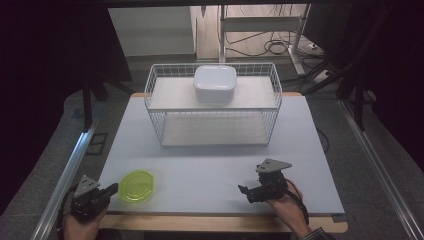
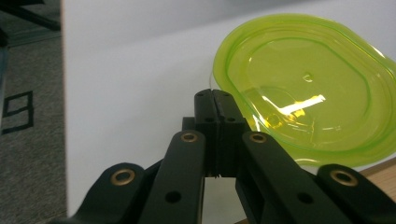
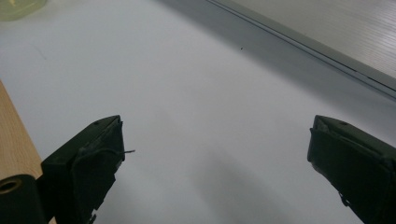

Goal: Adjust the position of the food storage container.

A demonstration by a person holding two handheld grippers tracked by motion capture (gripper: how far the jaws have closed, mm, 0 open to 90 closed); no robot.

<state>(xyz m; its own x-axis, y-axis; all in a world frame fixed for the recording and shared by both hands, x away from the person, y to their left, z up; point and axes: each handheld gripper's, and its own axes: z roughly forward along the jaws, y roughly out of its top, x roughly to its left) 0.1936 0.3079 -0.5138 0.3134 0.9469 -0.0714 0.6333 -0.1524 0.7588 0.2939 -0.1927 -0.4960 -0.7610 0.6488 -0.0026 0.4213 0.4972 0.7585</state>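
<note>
While L gripper (image 2: 215, 100) shut, near lid (image 2: 308, 88)

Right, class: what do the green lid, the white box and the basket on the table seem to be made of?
Green lid: seemingly translucent glossy plastic; the table shows through it and light glints on it.
White box: probably opaque plastic or ceramic with a smooth, soft sheen and rounded corners; the look leaves it open.
Basket: thin white wire grid, likely coated metal.
</note>
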